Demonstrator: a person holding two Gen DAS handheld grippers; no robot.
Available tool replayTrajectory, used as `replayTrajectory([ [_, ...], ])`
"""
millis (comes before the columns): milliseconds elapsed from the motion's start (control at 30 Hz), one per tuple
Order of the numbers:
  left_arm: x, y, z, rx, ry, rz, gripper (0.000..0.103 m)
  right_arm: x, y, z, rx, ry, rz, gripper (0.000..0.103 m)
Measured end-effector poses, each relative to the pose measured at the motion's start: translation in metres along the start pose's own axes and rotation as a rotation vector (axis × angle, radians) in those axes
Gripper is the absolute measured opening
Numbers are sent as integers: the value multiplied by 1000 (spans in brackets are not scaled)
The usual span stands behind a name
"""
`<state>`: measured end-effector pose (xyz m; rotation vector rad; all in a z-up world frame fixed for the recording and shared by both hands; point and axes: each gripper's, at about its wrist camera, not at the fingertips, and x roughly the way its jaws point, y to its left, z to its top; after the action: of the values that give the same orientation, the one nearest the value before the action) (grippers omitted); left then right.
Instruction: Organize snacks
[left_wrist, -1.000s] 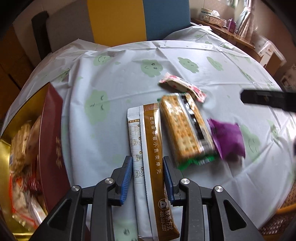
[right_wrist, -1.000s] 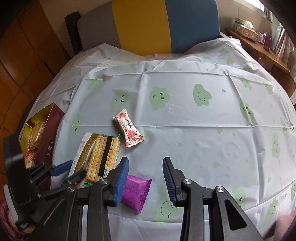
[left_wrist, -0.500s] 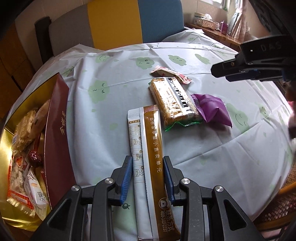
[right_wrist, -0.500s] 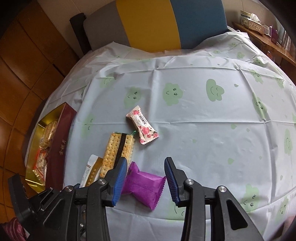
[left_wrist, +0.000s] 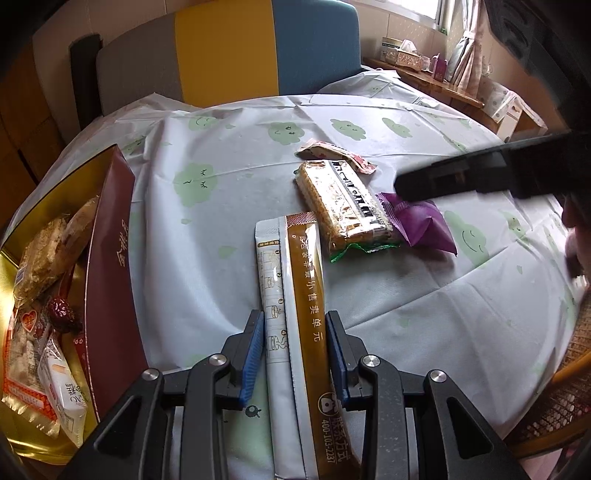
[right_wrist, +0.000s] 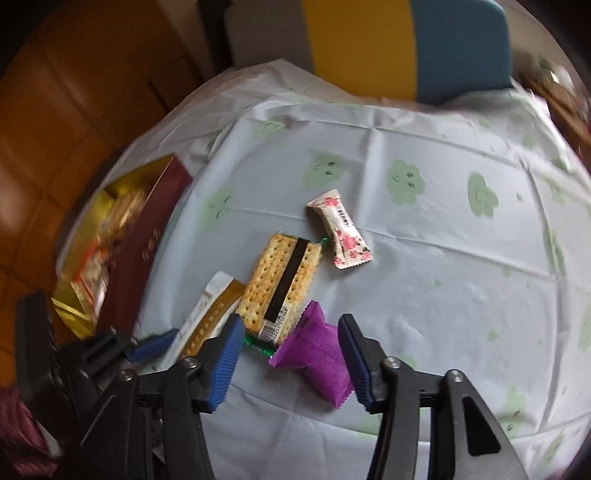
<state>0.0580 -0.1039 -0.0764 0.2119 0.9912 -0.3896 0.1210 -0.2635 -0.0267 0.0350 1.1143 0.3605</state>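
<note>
My left gripper (left_wrist: 295, 325) is shut on a long brown-and-white sachet (left_wrist: 295, 295), held over the table's near edge. The sachet also shows in the right wrist view (right_wrist: 210, 314). My right gripper (right_wrist: 291, 339) is open, with a purple packet (right_wrist: 317, 354) lying between its jaws on the table. The purple packet (left_wrist: 421, 225) lies beside a cracker pack (left_wrist: 343, 203), with a pink floral candy wrapper (left_wrist: 332, 151) behind. The cracker pack (right_wrist: 280, 280) and the candy wrapper (right_wrist: 340, 229) show in the right wrist view too.
A maroon box with a gold inside (left_wrist: 107, 258) stands open at the left, holding several snacks; it also shows in the right wrist view (right_wrist: 144, 251). A pale cloth with green clouds (left_wrist: 229, 155) covers the table. A grey, yellow and blue chair back (left_wrist: 229, 48) stands behind.
My right gripper has moved forward and down, so the purple packet now lies between its open jaws. My left gripper still holds the sachet, nearly unmoved.
</note>
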Motion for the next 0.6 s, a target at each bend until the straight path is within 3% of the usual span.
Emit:
replayTrajectory([
  [67, -1, 1, 0, -1, 0, -6, 33, 4, 8, -4, -51, 29, 2, 69],
  [167, 0, 2, 0, -3, 0, -13, 33, 10, 19, -10, -137, 50, -64, 69],
  [400, 0, 1, -2, 4, -14, -2, 33, 34, 15, -22, -207, 149, -216, 69],
  [600, 0, -2, -3, 10, -17, 11, 33, 35, 16, -19, -236, 111, -259, 65],
])
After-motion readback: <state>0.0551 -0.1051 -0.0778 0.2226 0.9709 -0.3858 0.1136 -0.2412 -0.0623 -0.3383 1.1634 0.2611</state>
